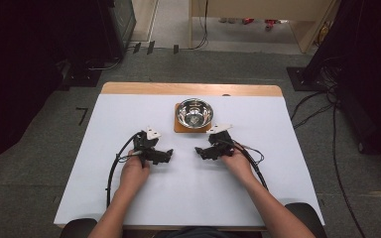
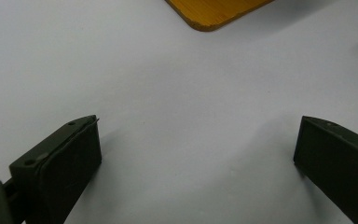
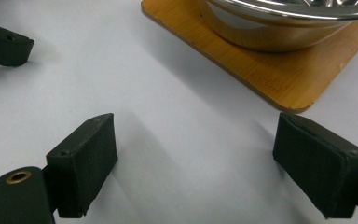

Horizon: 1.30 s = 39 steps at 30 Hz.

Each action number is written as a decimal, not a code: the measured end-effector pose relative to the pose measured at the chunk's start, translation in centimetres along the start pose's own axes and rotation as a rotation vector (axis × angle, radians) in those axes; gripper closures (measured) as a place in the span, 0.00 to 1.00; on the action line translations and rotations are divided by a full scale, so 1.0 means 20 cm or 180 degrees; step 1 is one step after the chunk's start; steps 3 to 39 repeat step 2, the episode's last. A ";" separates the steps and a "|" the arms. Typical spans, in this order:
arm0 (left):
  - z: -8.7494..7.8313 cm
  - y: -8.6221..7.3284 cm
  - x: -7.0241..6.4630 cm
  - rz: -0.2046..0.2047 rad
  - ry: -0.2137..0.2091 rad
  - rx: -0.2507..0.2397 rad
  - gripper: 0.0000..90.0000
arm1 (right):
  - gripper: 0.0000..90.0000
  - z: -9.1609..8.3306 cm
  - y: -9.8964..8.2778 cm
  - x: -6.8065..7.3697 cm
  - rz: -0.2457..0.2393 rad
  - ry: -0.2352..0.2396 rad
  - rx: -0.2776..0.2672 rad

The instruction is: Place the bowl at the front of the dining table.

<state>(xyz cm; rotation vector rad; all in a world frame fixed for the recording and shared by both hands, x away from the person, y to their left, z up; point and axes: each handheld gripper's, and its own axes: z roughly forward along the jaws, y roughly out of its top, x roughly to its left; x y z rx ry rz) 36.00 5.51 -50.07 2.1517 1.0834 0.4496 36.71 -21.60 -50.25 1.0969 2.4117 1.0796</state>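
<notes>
A shiny steel bowl (image 1: 194,112) stands on a square wooden board (image 1: 177,127) at the back middle of the white table. My left gripper (image 1: 169,153) lies low on the table to the front left of the board, jaws wide apart with bare tabletop between them (image 2: 198,140). My right gripper (image 1: 198,151) rests just in front of the board, also open, nothing between its jaws (image 3: 196,154). In the right gripper view the bowl (image 3: 279,23) and the board's corner (image 3: 279,79) are close ahead, and a jaw of the other gripper (image 3: 4,46) shows at upper left.
The white table (image 1: 129,109) has a wooden strip (image 1: 144,88) along its far edge. Black cables (image 1: 113,168) trail from both grippers toward the front. Grey floor, dark curtains and loose cables (image 1: 327,99) surround the table.
</notes>
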 end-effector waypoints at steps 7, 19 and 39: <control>0.00 0.00 0.00 -0.0001 -0.0001 -0.0001 0.01 | 0.15 0.00 0.00 0.00 0.0004 -0.0001 -0.0001; 0.00 0.00 0.00 -0.0001 -0.0001 -0.0001 0.01 | 0.15 0.00 0.00 0.00 0.0004 -0.0001 -0.0001; 0.00 0.00 0.00 -0.0001 -0.0001 -0.0001 0.01 | 0.15 0.00 0.00 0.00 0.0004 -0.0001 -0.0001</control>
